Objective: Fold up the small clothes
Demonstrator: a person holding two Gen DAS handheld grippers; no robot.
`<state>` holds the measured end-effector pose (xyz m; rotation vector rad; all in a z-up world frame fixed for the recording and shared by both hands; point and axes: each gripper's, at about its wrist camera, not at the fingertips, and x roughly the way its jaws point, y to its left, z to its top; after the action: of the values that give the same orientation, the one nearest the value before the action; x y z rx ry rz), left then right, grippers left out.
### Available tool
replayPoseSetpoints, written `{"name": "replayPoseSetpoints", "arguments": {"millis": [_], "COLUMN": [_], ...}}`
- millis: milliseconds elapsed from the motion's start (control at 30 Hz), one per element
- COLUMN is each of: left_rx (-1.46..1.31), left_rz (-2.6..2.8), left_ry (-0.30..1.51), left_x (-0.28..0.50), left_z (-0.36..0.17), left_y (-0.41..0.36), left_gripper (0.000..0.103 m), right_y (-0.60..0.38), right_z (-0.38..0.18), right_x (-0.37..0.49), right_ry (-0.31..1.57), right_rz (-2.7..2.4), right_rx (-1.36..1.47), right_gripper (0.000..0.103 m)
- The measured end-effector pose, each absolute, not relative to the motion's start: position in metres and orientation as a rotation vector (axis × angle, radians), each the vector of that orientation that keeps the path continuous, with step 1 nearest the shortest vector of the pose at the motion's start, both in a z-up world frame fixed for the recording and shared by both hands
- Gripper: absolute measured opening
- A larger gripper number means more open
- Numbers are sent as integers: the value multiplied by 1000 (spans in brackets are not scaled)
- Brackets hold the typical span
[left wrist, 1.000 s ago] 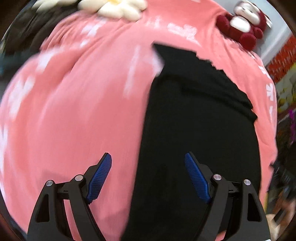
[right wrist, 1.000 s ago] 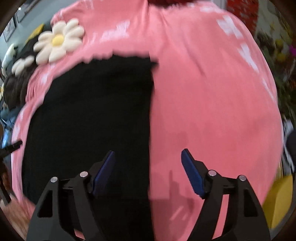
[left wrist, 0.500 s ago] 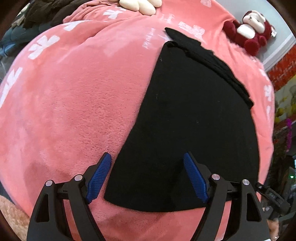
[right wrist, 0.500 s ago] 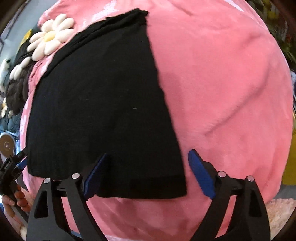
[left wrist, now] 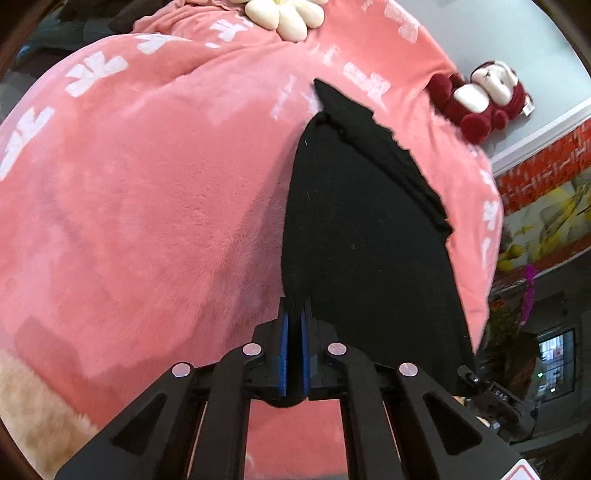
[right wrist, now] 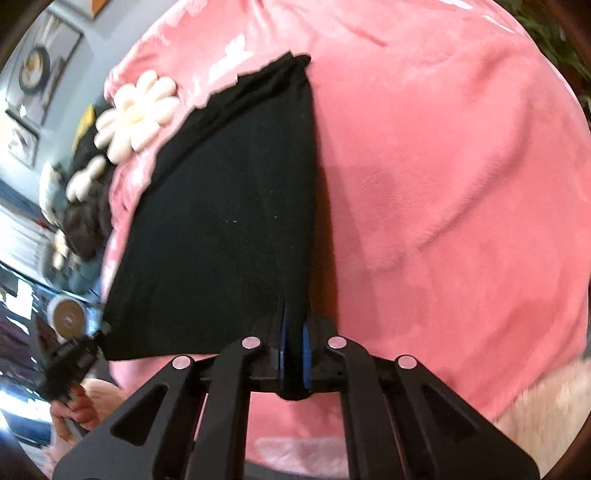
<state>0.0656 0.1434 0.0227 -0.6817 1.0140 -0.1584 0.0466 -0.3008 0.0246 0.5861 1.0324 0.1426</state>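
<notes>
- Garment: a small black knit piece lying flat on a pink blanket, its near hem at the edge closest to the cameras.
- Progress, as I judge it: folding has barely begun. The cloth is spread smooth and both near corners are now pinched, but no part is lifted or turned over. Left to do: carry the near hem up and over toward the far edge, lay it down, then any further folds.
- Look: plain black, ribbed at the near hem, with a few pale lint specks. The far edge shows a narrower strip of doubled or bunched fabric; whether that is a waistband or a collar I cannot tell. The body is free of big wrinkles.
- Left gripper: its jaws have just been closing and now clamp the near left corner between the blue pads.
- Right gripper: its jaws have likewise just been closing and now pinch the near right corner, black cloth between the pads.
- In the right view the left gripper and the hand holding it show at the other corner.
- Around: a cream flower cushion and a red-and-white plush toy sit beyond the garment, well apart from it.
</notes>
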Motion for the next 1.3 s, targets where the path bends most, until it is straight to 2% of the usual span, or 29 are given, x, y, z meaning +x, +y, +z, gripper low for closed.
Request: {"name": "replayPoseSetpoints", "arguments": {"millis": [267, 600, 900, 1067, 1200, 1267, 1300], "left_rx": [-665, -603, -649, -559, -442, -381, -356], "left_rz": [-211, -227, -252, -288, -225, -163, -81], "left_ry": [1055, 1122, 1059, 973, 861, 847, 864], "left_x": [19, -75, -98, -18, 85, 149, 183], "left_z": [51, 82, 125, 152, 166, 161, 148], "left_y": [149, 144, 139, 127, 107, 91, 86], "left_gripper": [3, 3, 3, 3, 3, 9, 15], "right_y": [-311, -312, -312, -321, -325, -329, -334], "right_z": [55, 69, 120, 143, 145, 125, 108], "right_x": [-9, -95, -100, -12, 110, 162, 189], "right_ry": [1050, 1167, 1054, 932, 833, 863, 890], "right_rz": [203, 213, 247, 265, 190, 172, 104], "right_rx": [626, 583, 609, 633, 607, 624, 630], "right_gripper": [4, 5, 5, 5, 5, 9, 13]}}
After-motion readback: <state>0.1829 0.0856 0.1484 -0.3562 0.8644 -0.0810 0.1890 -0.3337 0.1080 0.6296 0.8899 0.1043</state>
